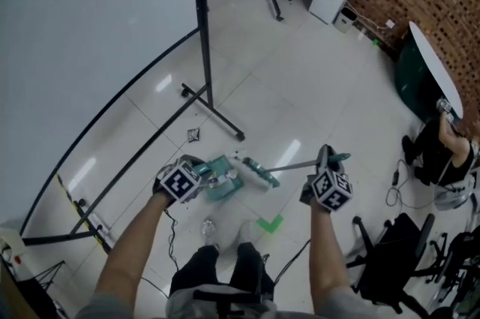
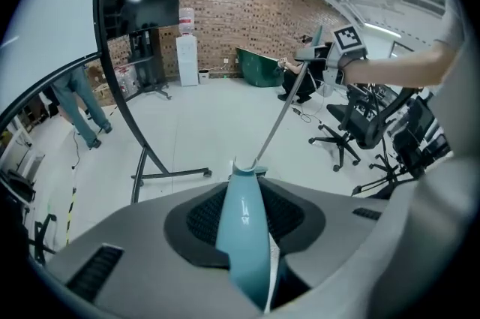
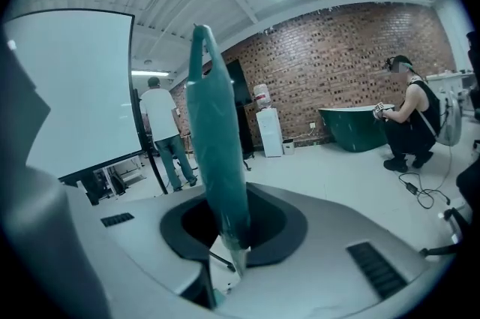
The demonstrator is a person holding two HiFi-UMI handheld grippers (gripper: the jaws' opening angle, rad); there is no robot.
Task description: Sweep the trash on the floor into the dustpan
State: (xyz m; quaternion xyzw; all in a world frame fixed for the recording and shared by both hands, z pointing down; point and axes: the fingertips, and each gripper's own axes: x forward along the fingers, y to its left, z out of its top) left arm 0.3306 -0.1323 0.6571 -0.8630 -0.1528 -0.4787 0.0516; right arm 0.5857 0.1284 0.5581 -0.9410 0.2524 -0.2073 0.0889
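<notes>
The dustpan (image 1: 222, 182) is a teal plastic one, held in front of the person's legs, with the broom head (image 1: 256, 172) just beside it. It is probably light and stiff, and its smooth handle could turn or slip in a grip. The best place to hold it is the handle (image 2: 244, 224), and the left claw (image 2: 253, 239) is closed on it there, the pale teal handle running up between the jaws. The broom has a thin metal shaft (image 1: 294, 164), so its far end may swing easily; the bristles look soft. The right claw (image 3: 225, 235) is clamped on the darker teal grip (image 3: 216, 130) at the top of the shaft.

The trash is hard to make out. A small dark scrap (image 1: 193, 134) lies on the white floor (image 1: 300, 85) near the foot of the screen stand (image 1: 223, 122), and a pale thing (image 1: 208, 227) lies by the shoes; what they are cannot be told. Such pieces are likely light and could skip away under a fast stroke. A green mark (image 1: 271, 223) seems to be tape.

No view shows whether the pan's lip touches the floor. Its inside is hidden too.
</notes>
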